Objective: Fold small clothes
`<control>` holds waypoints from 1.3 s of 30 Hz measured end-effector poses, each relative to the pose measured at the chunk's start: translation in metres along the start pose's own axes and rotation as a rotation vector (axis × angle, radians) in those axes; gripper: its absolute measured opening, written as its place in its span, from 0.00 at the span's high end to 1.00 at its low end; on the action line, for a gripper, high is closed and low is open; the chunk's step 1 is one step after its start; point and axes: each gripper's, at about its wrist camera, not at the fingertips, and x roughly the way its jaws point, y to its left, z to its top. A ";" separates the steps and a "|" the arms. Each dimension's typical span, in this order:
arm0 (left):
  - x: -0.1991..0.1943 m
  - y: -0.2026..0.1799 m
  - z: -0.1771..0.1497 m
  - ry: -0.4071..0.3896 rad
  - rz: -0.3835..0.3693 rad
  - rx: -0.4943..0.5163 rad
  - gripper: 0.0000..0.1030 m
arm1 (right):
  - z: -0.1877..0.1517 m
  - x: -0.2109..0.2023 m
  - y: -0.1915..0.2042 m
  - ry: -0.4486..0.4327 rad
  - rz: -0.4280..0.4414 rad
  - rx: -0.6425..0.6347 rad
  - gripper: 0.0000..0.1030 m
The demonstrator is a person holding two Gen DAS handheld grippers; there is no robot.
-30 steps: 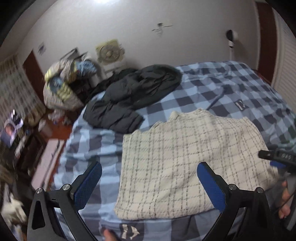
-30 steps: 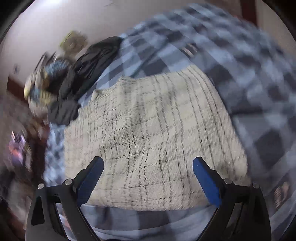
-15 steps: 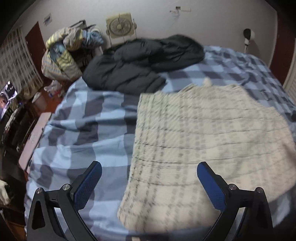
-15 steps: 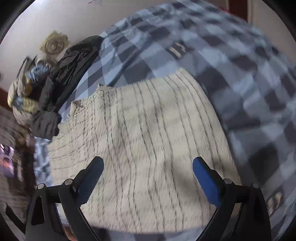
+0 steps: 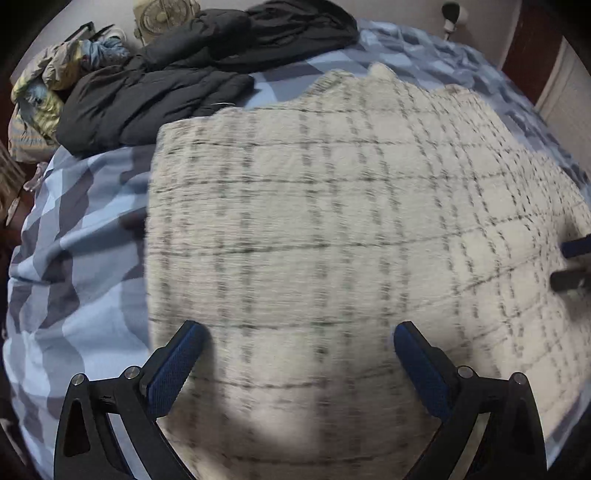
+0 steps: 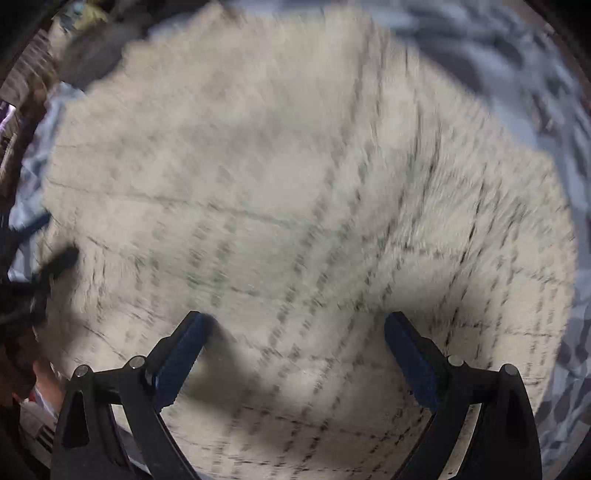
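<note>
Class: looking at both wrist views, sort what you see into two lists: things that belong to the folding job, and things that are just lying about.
Belongs to the job:
- cream checked garment, spread flat
- left gripper, open above it
- right gripper, open above it
- blue checked bed cover, the work surface

Lying about:
- black padded jacket
- heap of clothes
- fan

Your items: cream sweater (image 5: 332, 221) with a thin dark grid check; bed cover (image 5: 81, 258) in blue, pale-blue and grey checks; black jacket (image 5: 177, 81) at its far edge; gripper pads (image 5: 173, 365) blue, frames black.
</note>
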 end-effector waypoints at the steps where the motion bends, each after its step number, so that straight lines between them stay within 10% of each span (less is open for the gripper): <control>1: -0.001 0.008 -0.001 -0.019 0.005 -0.019 0.00 | -0.001 -0.002 -0.008 -0.008 0.026 0.021 0.08; 9: -0.059 0.062 0.000 -0.142 0.456 -0.178 0.00 | -0.046 -0.049 -0.112 -0.160 -0.068 0.439 0.08; 20: -0.189 0.050 -0.061 -0.284 0.157 -0.249 0.00 | -0.182 -0.235 -0.087 -0.661 0.062 0.425 0.08; 25: -0.210 0.041 -0.084 -0.310 0.256 -0.280 0.00 | -0.222 -0.346 -0.072 -0.714 -0.040 0.334 0.08; 29: -0.208 0.032 -0.094 -0.295 0.168 -0.248 0.00 | -0.276 -0.412 -0.075 -0.788 -0.076 0.326 0.07; 34: -0.198 0.023 -0.093 -0.244 0.159 -0.208 0.00 | -0.286 -0.406 -0.074 -0.828 -0.079 0.244 0.01; 39: -0.184 0.029 -0.094 -0.185 0.116 -0.233 0.00 | -0.244 -0.302 -0.090 -0.618 -0.109 0.387 0.01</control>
